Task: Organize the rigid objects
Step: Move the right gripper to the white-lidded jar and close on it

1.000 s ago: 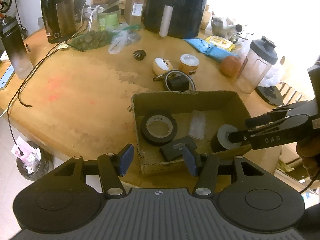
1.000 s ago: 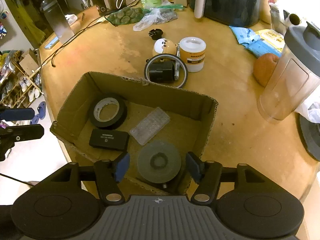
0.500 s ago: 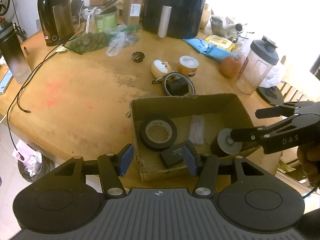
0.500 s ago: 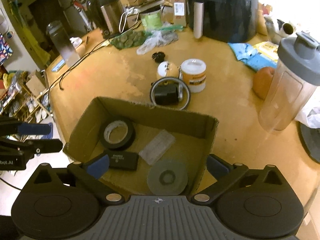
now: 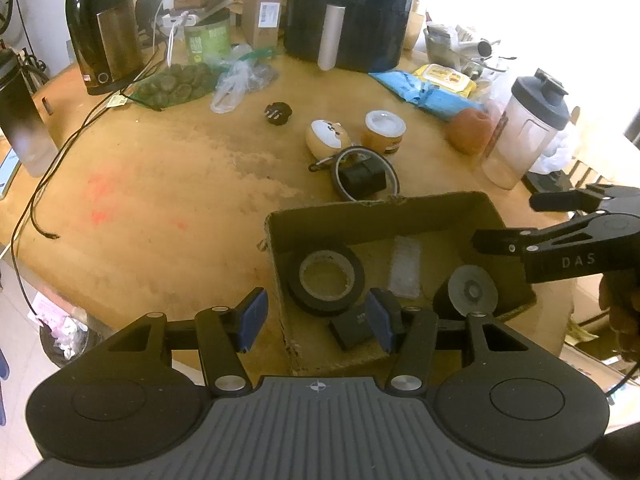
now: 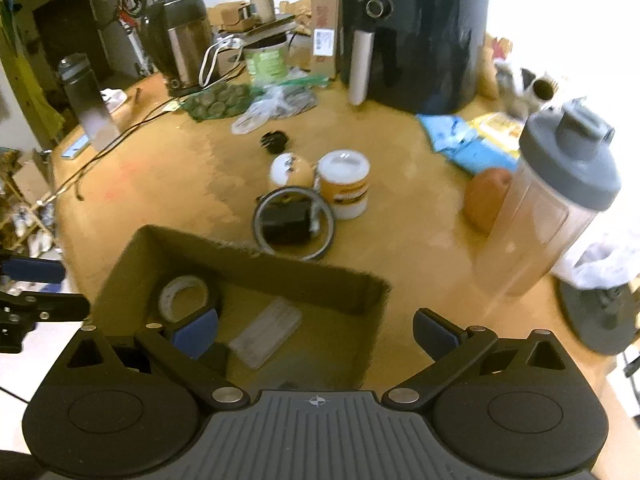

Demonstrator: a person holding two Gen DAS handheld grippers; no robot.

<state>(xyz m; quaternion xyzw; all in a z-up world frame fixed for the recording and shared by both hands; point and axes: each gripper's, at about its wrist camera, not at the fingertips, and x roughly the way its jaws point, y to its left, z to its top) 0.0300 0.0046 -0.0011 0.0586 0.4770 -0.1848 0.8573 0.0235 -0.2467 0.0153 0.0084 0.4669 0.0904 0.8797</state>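
Observation:
An open cardboard box (image 5: 376, 216) (image 6: 256, 260) sits at the table's near edge. Inside lie a black tape roll (image 5: 326, 278) (image 6: 184, 292), a small black case (image 5: 354, 326), a clear plastic piece (image 5: 406, 266) (image 6: 266, 330) and a grey-topped round object (image 5: 470, 292). My left gripper (image 5: 316, 320) is open and empty over the box's near left corner. My right gripper (image 6: 316, 330) (image 5: 508, 220) is open and empty, above the box's right side. On the table behind the box are a black ring around a dark block (image 5: 364, 174) (image 6: 294, 224), an egg-shaped toy (image 5: 326, 140), a white-lidded jar (image 5: 384, 132) (image 6: 346, 188) and a black knob (image 5: 277, 113).
A shaker bottle (image 5: 524, 132) (image 6: 548, 216) and an orange fruit (image 5: 468, 132) stand right of the box. An air fryer (image 5: 348, 12), kettle (image 5: 106, 28), green can (image 5: 208, 42), bags and cables crowd the back. A dark bottle (image 5: 20, 120) stands at the left edge.
My right gripper has opened, let go of the grey-topped round object inside the box, and lifted up and back. My left gripper has barely moved.

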